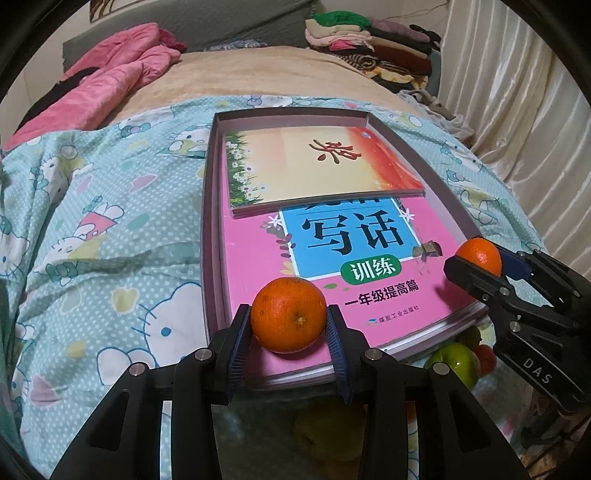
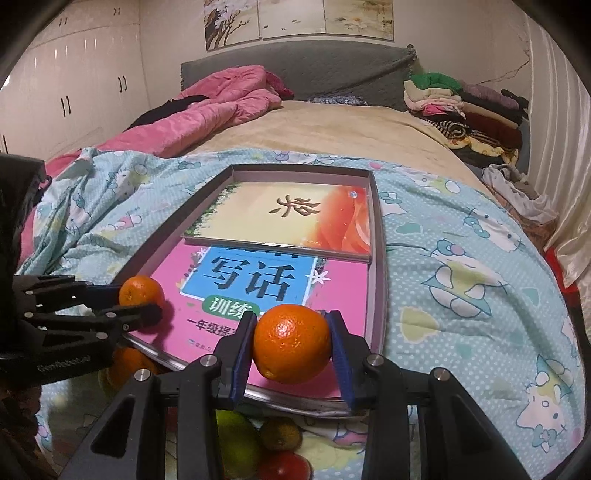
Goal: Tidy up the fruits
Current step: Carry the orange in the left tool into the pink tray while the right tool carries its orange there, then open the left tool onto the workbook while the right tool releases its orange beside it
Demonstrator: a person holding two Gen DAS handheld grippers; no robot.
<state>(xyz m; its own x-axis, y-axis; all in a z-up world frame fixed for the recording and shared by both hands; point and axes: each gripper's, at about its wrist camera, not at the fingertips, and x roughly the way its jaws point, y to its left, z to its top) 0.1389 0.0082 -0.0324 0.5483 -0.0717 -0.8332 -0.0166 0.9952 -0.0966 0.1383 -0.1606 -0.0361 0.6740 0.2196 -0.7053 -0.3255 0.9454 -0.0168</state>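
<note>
Each claw is clenched on an orange: left claw [image 1: 289, 321], right claw [image 2: 291, 345]. The box [image 1: 212, 206] with the pink book [image 1: 255, 258] lies just under and ahead of both.

A bed was covered by a light blue cartoon-cat quilt [image 2: 461, 258] over a beige blanket [image 2: 332, 125]. A crumpled pink duvet [image 2: 207, 107] was seen near the grey headboard [image 2: 314, 70]. Folded clothes [image 2: 461, 107] were stacked at the far right corner. White wardrobe doors [image 2: 74, 81] were noted on the left wall, painted panels [image 2: 295, 18] above the headboard, and pale curtains [image 1: 517, 110] along the right side.
</note>
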